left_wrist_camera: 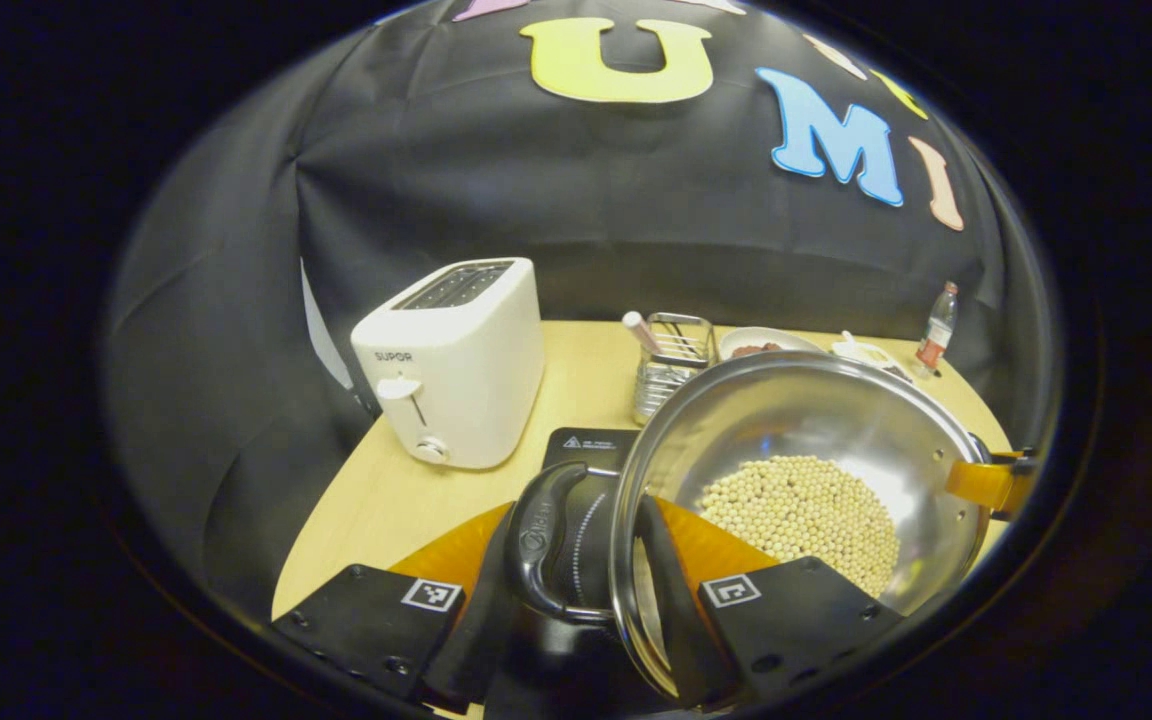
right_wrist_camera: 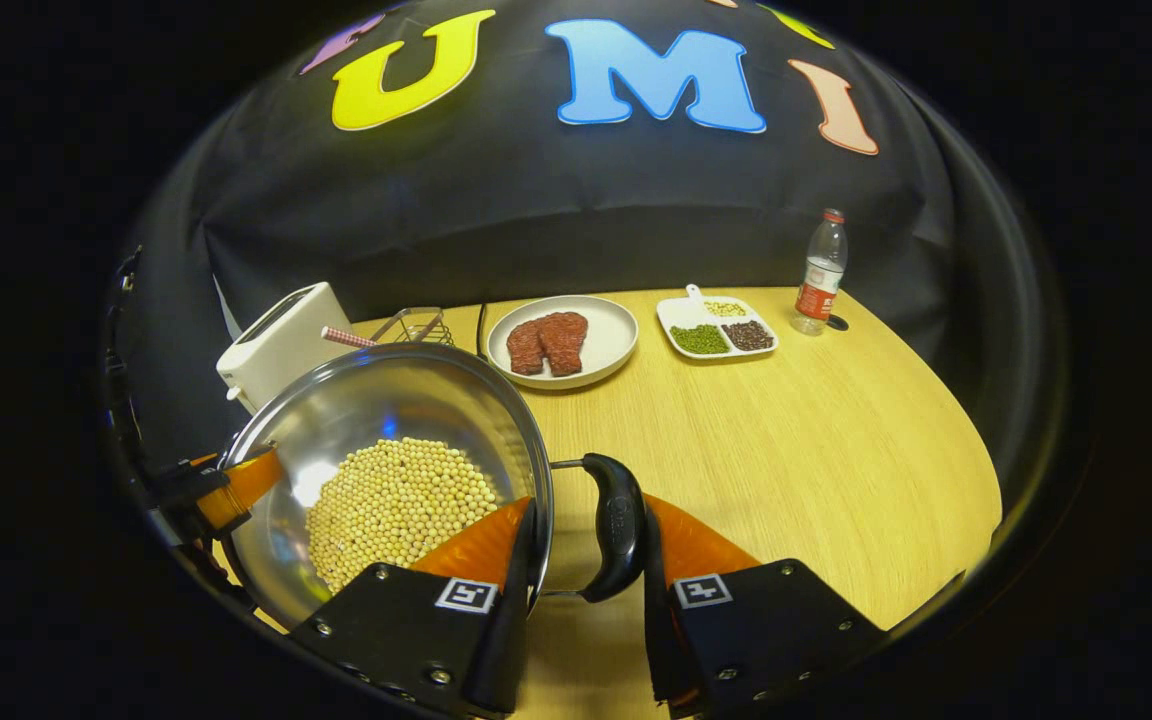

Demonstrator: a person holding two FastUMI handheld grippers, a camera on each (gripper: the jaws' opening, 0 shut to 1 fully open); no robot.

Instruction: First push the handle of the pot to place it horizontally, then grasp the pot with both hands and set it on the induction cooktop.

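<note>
My shiny steel pot [left_wrist_camera: 806, 470] of pale beans is gripped at both black side handles, lower centre of each view, above the black induction cooktop [left_wrist_camera: 586, 450]; setting down remains. My left hand-held gripper [left_wrist_camera: 576, 575] and right hand-held gripper [right_wrist_camera: 586, 550] each clamp narrowly round a handle.

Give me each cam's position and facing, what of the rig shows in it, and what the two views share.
Left gripper view: rides the left gripper at the pot's left side handle, facing across the pot toward the wall; own fingers at bottom, the other gripper's finger at far right.
Right gripper view: rides the right gripper at the opposite handle, facing the wall; own fingers at bottom, left gripper at far left.
Shared: pot of soybeans, toaster, utensil rack, bottle.
</note>
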